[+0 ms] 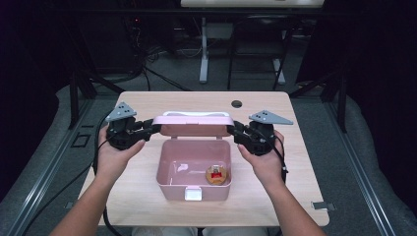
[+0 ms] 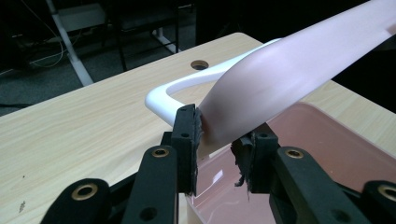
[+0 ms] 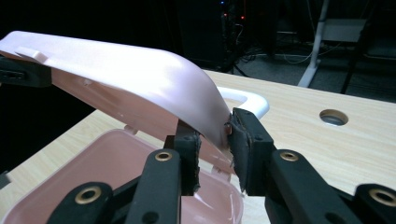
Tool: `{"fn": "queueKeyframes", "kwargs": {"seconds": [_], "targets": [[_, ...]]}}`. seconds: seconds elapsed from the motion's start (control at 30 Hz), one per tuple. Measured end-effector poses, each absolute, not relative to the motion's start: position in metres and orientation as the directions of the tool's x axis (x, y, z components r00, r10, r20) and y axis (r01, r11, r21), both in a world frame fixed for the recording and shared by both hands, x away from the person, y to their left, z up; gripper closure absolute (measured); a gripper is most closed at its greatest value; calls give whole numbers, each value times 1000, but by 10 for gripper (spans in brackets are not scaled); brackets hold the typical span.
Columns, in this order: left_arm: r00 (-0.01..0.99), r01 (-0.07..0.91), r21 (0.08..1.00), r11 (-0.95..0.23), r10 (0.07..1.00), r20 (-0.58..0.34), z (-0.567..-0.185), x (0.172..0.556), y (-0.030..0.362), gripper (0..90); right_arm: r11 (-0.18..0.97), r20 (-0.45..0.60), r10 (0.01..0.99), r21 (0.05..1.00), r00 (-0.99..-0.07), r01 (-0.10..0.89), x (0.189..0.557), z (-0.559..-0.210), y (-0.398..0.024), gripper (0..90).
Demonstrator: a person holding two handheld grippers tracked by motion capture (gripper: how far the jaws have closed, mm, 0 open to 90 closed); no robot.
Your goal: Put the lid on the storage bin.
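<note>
Pink box on the table, lid held part-raised by a claw at each end.

The box (image 1: 193,169) sits mid-table (image 1: 142,105), latch toward the person, a small round brown-and-red item (image 1: 217,175) on its floor at the near right. The lid (image 1: 192,124) is tilted on the rear hinge, white handle (image 2: 187,84) on its back side; gripping both ends likely keeps it level while it swings. Left claw (image 2: 217,140): jaws partly apart around the lid's end edge, one pad against the outer face, the other pad looks just clear of the inner face, so a loose straddle rather than a clamp. Right claw (image 3: 212,144): partly apart too, both pads pressing the lid's edge, gripping it.
</note>
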State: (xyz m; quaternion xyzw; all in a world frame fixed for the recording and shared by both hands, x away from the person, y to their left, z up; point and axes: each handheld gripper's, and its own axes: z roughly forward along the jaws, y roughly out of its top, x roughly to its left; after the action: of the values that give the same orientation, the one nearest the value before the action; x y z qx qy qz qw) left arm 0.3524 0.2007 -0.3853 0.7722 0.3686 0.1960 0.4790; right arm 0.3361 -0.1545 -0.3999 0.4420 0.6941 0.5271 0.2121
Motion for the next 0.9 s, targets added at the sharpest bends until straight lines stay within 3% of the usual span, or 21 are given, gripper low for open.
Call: {"fn": "queueKeyframes", "kwargs": {"seconds": [0.9], "targets": [[679,352,893,-281,733,-36,-401,324,206,651,89,171,814,907,-555,411,312,-415,-158,684]]}}
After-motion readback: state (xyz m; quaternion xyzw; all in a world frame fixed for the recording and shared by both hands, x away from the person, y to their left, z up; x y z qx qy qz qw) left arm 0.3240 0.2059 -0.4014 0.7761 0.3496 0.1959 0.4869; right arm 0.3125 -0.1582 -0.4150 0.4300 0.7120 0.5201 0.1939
